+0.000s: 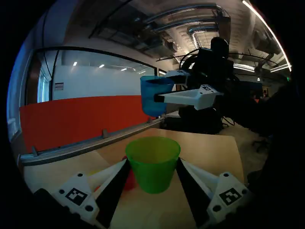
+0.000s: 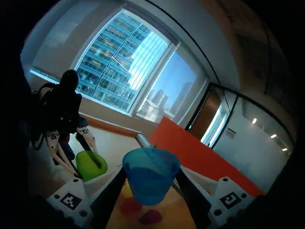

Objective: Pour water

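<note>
My left gripper (image 1: pixel 153 170) is shut on a green plastic cup (image 1: pixel 153 162), held upright just above the wooden table (image 1: pixel 213 150). Farther off and higher in the left gripper view, the right gripper (image 1: pixel 162 89) holds a blue plastic cup (image 1: pixel 154 95) in the air. In the right gripper view, my right gripper (image 2: pixel 150 179) is shut on that blue cup (image 2: pixel 150 175), which stands upright over the table. The green cup (image 2: pixel 90 164) shows to its lower left between the left gripper's white fingers (image 2: pixel 85 139). I cannot tell what is inside either cup.
A red wall panel (image 1: pixel 80 116) with glass above runs along the table's far side. Red and pink patches (image 2: pixel 141 212) lie on the tabletop below the blue cup. A large window (image 2: pixel 126 68) faces city towers. Dark chairs and gear (image 1: pixel 211 65) stand behind the right gripper.
</note>
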`<state>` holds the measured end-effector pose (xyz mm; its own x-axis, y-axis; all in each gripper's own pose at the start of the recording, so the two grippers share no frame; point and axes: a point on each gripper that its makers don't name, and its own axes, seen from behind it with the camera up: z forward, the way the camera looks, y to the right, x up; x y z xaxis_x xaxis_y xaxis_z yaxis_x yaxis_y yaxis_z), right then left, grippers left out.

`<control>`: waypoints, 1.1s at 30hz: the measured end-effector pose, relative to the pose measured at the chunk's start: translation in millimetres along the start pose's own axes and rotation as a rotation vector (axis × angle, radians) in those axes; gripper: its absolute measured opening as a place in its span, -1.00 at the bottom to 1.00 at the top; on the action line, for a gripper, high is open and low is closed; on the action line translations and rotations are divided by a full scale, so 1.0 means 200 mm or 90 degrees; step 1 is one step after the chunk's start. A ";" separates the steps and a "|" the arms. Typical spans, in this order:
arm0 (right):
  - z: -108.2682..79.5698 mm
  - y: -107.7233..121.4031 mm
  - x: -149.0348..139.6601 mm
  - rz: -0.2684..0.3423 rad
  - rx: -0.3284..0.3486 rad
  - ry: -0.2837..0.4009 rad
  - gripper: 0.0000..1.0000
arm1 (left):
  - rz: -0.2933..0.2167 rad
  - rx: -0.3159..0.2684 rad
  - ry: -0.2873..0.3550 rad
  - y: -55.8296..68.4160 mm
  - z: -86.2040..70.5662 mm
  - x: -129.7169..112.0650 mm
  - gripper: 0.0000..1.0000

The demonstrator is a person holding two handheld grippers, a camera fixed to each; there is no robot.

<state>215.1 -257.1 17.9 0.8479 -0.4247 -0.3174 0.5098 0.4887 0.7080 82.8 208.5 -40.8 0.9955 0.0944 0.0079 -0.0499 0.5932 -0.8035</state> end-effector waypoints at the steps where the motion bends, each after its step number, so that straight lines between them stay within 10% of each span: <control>1: 0.01 0.00 0.01 -0.006 0.000 0.000 0.79 | 0.000 -0.001 -0.001 0.00 0.00 0.00 0.66; 33: 0.14 0.09 0.11 -0.202 -0.014 0.002 0.79 | -0.004 -0.014 -0.011 0.05 0.04 -0.02 0.66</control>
<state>238.8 -278.0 41.8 0.6469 -0.5565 -0.5214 0.7514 0.3486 0.5602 77.7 220.1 -43.2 0.9943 0.1042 0.0235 -0.0411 0.5757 -0.8166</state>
